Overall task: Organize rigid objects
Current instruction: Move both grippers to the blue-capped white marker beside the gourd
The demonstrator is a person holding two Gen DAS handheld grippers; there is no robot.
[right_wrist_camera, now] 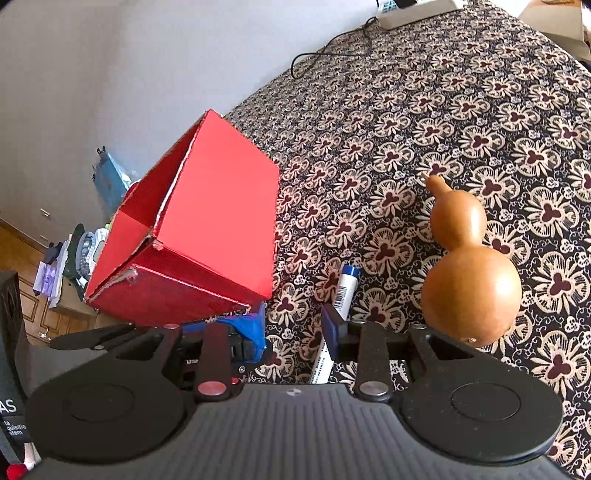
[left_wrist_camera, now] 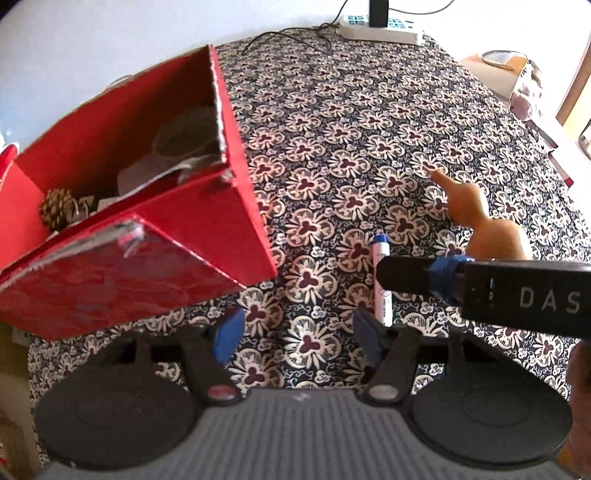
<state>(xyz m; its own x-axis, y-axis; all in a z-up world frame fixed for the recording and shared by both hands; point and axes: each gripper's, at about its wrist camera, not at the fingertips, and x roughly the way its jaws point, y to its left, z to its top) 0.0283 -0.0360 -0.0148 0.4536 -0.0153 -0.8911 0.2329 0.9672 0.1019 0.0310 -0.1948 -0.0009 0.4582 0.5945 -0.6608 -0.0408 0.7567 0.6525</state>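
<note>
A red open box [left_wrist_camera: 155, 221] stands on the patterned table at the left; it also shows in the right wrist view [right_wrist_camera: 207, 236]. Inside it lie a pine cone [left_wrist_camera: 55, 208] and some pale items. A white marker with a blue cap [left_wrist_camera: 381, 280] lies on the cloth, also seen in the right wrist view [right_wrist_camera: 343, 291]. A tan gourd [right_wrist_camera: 465, 266] lies to its right, partly hidden in the left wrist view [left_wrist_camera: 476, 218]. My left gripper [left_wrist_camera: 299, 332] is open and empty just short of the marker. My right gripper [right_wrist_camera: 295, 328] is open, with the marker running under its right finger.
A floral tablecloth [left_wrist_camera: 351, 129] covers the table. A white power strip [left_wrist_camera: 380, 27] with cables lies at the far edge. Boxes and clutter sit beyond the table's right edge [left_wrist_camera: 517, 74] and on the floor at the left [right_wrist_camera: 74, 251].
</note>
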